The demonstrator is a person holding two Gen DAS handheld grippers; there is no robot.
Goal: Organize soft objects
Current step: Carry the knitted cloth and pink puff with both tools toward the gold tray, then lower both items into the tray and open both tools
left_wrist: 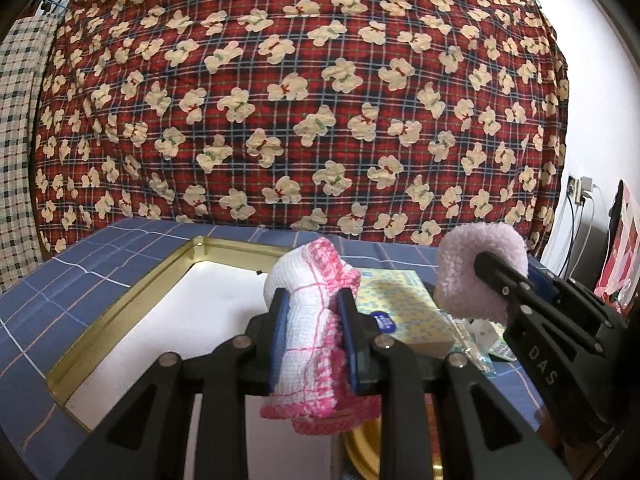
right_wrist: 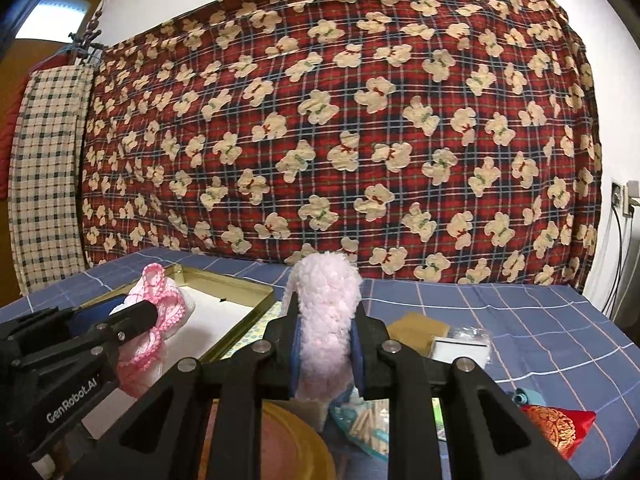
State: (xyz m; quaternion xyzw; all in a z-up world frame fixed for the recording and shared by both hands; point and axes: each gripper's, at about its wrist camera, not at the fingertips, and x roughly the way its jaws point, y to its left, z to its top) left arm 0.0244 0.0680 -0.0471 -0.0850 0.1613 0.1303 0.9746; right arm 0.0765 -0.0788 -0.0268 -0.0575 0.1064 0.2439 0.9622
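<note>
Above the bench (right_wrist: 520, 312) with its blue checked cover, both tools are loaded. Left tool (left_wrist: 312, 304) is clamped on a rolled white cloth with pink crochet edging (left_wrist: 304, 320), held over the gold-rimmed tin (left_wrist: 120, 312), whose white inside is bare where visible. Right tool (right_wrist: 326, 344) is clamped on a fluffy pale-pink piece (right_wrist: 326, 320), just right of the tin and above a yellow patterned packet (left_wrist: 404, 300). In the left wrist view the two tools sit side by side, apart. A red-and-gold embroidered pouch (right_wrist: 560, 424) lies on the bench at lower right, with a clear bag holding a white card (right_wrist: 460, 346) nearby. A red plaid bear-print blanket (right_wrist: 340, 140) hangs behind.
</note>
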